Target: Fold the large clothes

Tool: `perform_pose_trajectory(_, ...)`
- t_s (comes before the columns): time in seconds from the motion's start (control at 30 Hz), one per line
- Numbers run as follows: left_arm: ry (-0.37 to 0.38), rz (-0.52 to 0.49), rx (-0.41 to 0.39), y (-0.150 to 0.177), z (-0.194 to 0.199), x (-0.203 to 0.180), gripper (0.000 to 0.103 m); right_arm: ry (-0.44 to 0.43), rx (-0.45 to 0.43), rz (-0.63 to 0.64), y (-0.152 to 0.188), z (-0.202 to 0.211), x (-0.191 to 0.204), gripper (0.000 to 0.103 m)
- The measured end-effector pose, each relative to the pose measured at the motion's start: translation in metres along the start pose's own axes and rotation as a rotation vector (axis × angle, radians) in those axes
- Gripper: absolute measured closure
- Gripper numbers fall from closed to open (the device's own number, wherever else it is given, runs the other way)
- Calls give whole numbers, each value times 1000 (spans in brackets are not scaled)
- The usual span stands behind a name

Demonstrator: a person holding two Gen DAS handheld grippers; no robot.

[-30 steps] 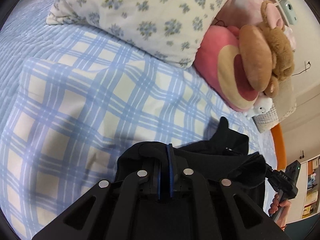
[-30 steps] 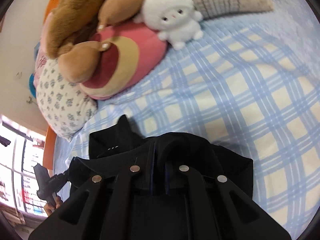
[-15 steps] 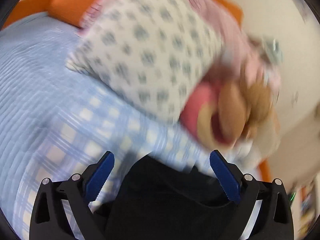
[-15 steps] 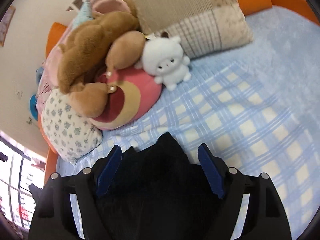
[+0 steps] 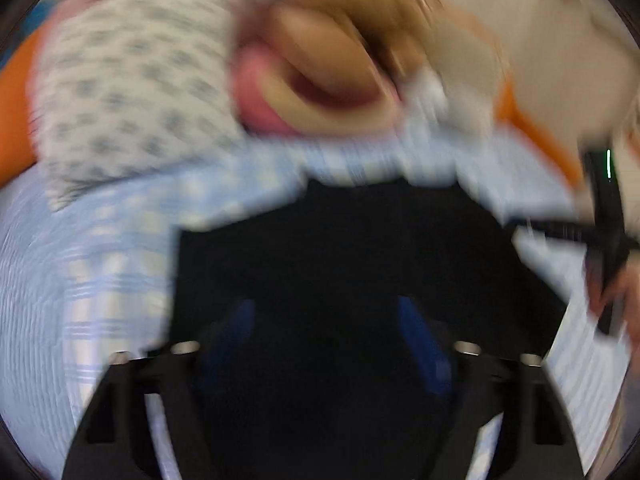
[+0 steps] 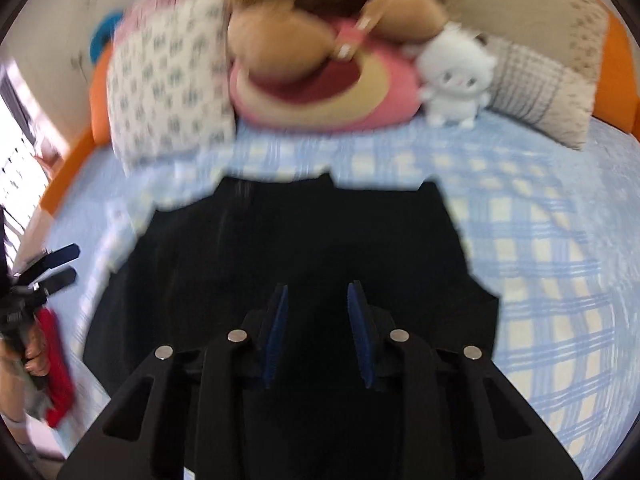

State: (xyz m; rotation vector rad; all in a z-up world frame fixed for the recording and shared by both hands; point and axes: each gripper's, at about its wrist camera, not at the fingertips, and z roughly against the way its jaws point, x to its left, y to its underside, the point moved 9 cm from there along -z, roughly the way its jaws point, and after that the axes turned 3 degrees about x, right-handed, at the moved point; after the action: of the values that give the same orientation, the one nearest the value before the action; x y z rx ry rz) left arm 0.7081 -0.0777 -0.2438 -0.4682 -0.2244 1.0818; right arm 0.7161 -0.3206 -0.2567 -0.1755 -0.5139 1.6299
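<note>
- Black garment [image 6: 304, 240] is laid flat on the blue-and-cream checked bedspread [image 6: 540, 280], near the middle of the bed; its far edge stops just short of the pillows and toys. In the left wrist view the same garment [image 5: 340, 248] fills the near centre; pic is badly blurred, so folds can't be made out.
- Right gripper [image 6: 318, 332]: blue pads [image 6: 276, 332] are seen apart w/ a narrow gap; jaws have just been closing after a wide opening. Nothing is clamped between them; the black cloth is seen below/behind the gap only, and contact w/ it can't be told.
- Left gripper [image 5: 326, 344]: blue pads [image 5: 420, 340] are set fairly wide, approx. medium spread; jaws have just been closing from a wider spread. No cloth is pinched; the garment lies beneath the gap, touching or not can't be told due to blur.
- In the right wrist view the left gripper [image 6: 56, 268] is also seen at far left, off the garment's left edge, held by a hand [image 6: 34, 350] next to sth. red [image 6: 56, 364].
- In the left wrist view the right gripper's body is seen at the right edge w/ a green light, gripped by a hand [image 5: 616, 292].
- Far side of bed: floral pillow [image 6: 168, 80] at left, pink plush cushion [image 6: 320, 92] w/ a brown plush toy [image 6: 320, 32] on top at centre, white plush toy [image 6: 456, 76] just right of it, beige patchwork pillow [image 6: 544, 72] at far right.
- Orange bed frame [image 6: 620, 64] is seen behind the pillows.
</note>
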Motion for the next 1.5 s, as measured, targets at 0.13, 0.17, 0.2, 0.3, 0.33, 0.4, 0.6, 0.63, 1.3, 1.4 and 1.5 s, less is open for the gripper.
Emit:
perform_pose_trajectory(0.13,-97,-105,135,20,-56,-21,40,47,70,22,17,-43,5,75)
perform_pose_trajectory(0.17,-108,-103,145,21,-64,-21,40,65,82,25,20,-51,4,75)
perform_pose_trajectory(0.2,-116,-91,147,22,-71,-18,40,80,89,16,22,-61,0,76)
perform_pose_trajectory(0.3,-119,-32,120,15,-82,-7,39,106,50,-32,16,-72,-13,79)
perform_pose_trajectory(0.33,-129,5,109,12,-83,-1,39,116,37,-53,12,-73,-18,78)
perform_pose_trajectory(0.4,-147,53,91,7,-84,8,39,124,28,-81,8,-76,-23,78)
perform_pose_trajectory(0.6,-149,118,15,10,-58,8,34,132,-4,-85,16,-46,-29,73)
perform_pose_trajectory(0.63,-136,116,10,13,-48,8,31,130,-14,-78,20,-33,-30,68)
perform_pose_trajectory(1.3,-63,459,63,189,27,118,10,44,56,-211,166,48,-100,40)
perform_pose_trajectory(1.4,67,544,21,188,18,111,12,33,41,-235,167,41,-100,48)
perform_pose_trajectory(1.5,105,552,22,187,14,103,29,44,29,-238,165,45,-98,70)
